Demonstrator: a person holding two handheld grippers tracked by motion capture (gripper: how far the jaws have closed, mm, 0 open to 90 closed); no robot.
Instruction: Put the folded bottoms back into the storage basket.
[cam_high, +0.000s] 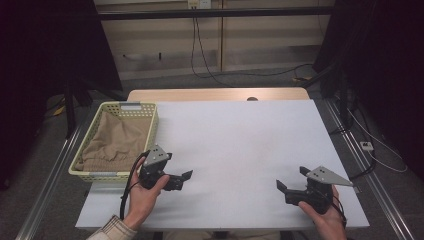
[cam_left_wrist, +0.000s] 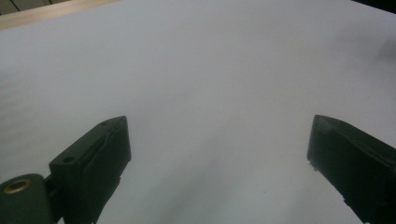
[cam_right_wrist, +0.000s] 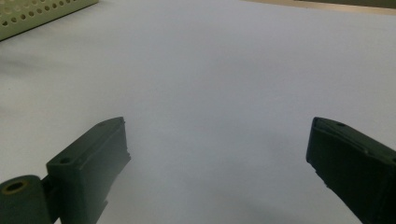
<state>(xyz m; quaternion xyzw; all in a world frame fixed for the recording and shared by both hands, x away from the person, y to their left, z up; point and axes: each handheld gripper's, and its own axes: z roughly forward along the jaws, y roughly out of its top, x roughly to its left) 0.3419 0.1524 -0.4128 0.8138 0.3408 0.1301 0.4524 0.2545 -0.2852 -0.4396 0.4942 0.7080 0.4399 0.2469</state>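
A pale yellow plastic basket (cam_high: 150, 116) stands at the left edge of the white table top (cam_high: 240, 140), with a folded tan cloth (cam_high: 117, 140) inside it. My left gripper (cam_high: 180, 165) is held low over the table just right of the basket's near corner, jaws pointing right. In its own view the left gripper (cam_left_wrist: 219, 140) is open, with bare white surface between the jaws. My right gripper (cam_high: 291, 178) sits near the front right of the table, jaws pointing left. It (cam_right_wrist: 218, 140) is also open and holds nothing; the basket (cam_right_wrist: 37, 14) shows far off at upper left.
A wooden table edge (cam_high: 215, 94) runs along the far side of the white top. Cables (cam_high: 200, 60) hang over the floor behind. Dark stands flank the table on both sides, and metal rails (cam_high: 50, 185) run beside it.
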